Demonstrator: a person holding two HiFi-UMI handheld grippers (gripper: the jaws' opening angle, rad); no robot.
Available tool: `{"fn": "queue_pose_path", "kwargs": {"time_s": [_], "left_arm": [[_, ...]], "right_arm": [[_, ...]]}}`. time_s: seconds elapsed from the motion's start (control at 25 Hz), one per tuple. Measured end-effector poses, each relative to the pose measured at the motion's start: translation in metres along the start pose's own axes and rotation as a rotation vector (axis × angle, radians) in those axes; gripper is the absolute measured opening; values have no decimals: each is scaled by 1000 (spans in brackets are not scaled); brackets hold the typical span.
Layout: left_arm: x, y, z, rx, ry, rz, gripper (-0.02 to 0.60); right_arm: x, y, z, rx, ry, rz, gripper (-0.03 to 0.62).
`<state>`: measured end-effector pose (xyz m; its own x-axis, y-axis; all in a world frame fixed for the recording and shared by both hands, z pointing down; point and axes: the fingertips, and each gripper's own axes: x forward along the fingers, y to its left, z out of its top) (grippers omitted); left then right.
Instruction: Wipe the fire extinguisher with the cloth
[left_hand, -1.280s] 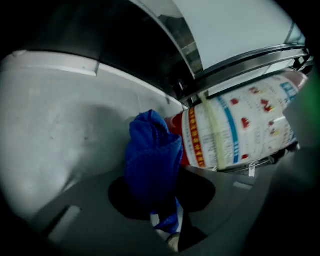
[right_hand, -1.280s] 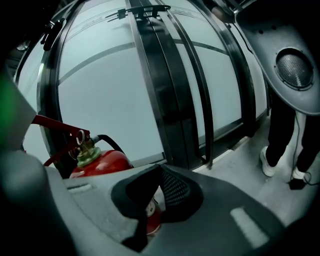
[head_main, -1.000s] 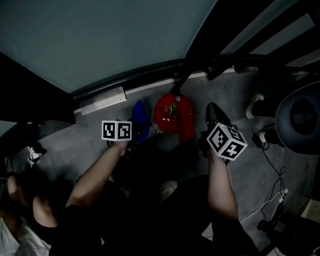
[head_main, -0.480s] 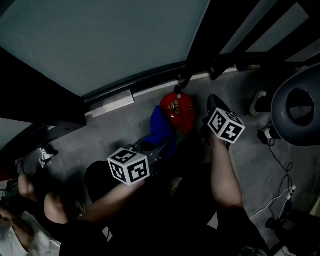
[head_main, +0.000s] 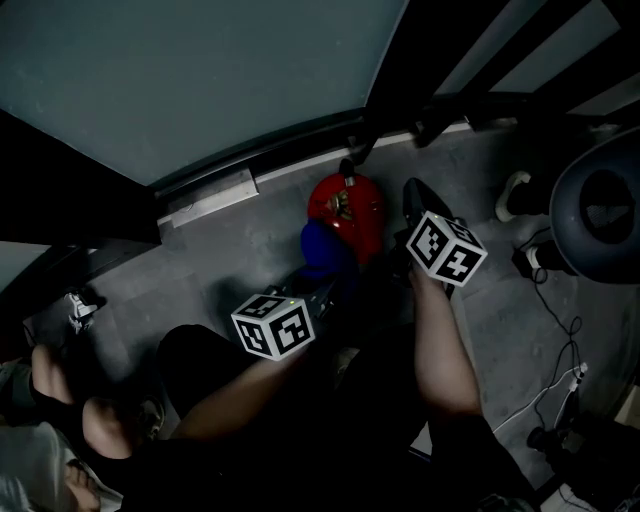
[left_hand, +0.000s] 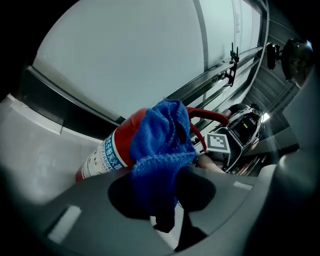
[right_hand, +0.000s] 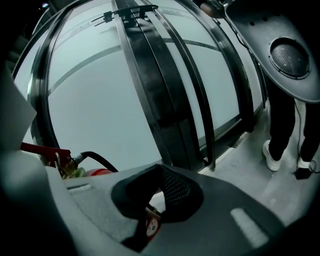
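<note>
- The left gripper is being held nearest, and its jaws are being squeezed on a blue cloth, a dark end of which is hanging below them.
- The cloth is being pressed against the upper side of the red fire extinguisher, and part of the white and blue label is being left uncovered beside it.
- The right gripper is being held just beside the fire extinguisher, on its right in the head view, with its marker cube turned upward.
- Its jaws are being pressed together; a small red and white tag is being shown at their seam, and whether it is being pinched cannot be told.
- To the left of those jaws, the red lever and the black hose are being seen.
- The fire extinguisher is being viewed from above in the head view, on the grey floor, close to the foot of a glass wall.
- Dark metal bars are being seen against the glass.
- Farther right, a white shoe is being worn by a person standing on the floor.
</note>
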<state>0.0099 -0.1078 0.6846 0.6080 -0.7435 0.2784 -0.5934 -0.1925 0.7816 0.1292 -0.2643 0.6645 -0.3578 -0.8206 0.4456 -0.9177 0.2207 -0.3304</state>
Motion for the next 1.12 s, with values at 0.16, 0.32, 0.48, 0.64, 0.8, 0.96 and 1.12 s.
{"fn": "queue_pose_path", "kwargs": {"time_s": [0.16,0.32,0.48,0.64,0.8,0.96,1.12], "left_arm": [[2,11,-9,-120,-31,42,112],[10,26,-24,-214,-22,58,112],[19,45,-40,-190,24,102,112],[28,60,-59,-232,55,120,112],[36,75,-70,-301,34,104,112],[39,92,-81,-346,23,121,110],[45,107,-91,-365,32,140,110]], "right_arm": [[2,1,-1,14,0,11,3],[0,3,0,9,-8,19,3],[-1,-1,-4,14,1,14,3],[-2,2,-8,37,2,25,3],[-3,6,-12,39,-1,32,3],[-5,9,-16,55,-1,40,3],[-8,12,-13,46,-17,45,3]]}}
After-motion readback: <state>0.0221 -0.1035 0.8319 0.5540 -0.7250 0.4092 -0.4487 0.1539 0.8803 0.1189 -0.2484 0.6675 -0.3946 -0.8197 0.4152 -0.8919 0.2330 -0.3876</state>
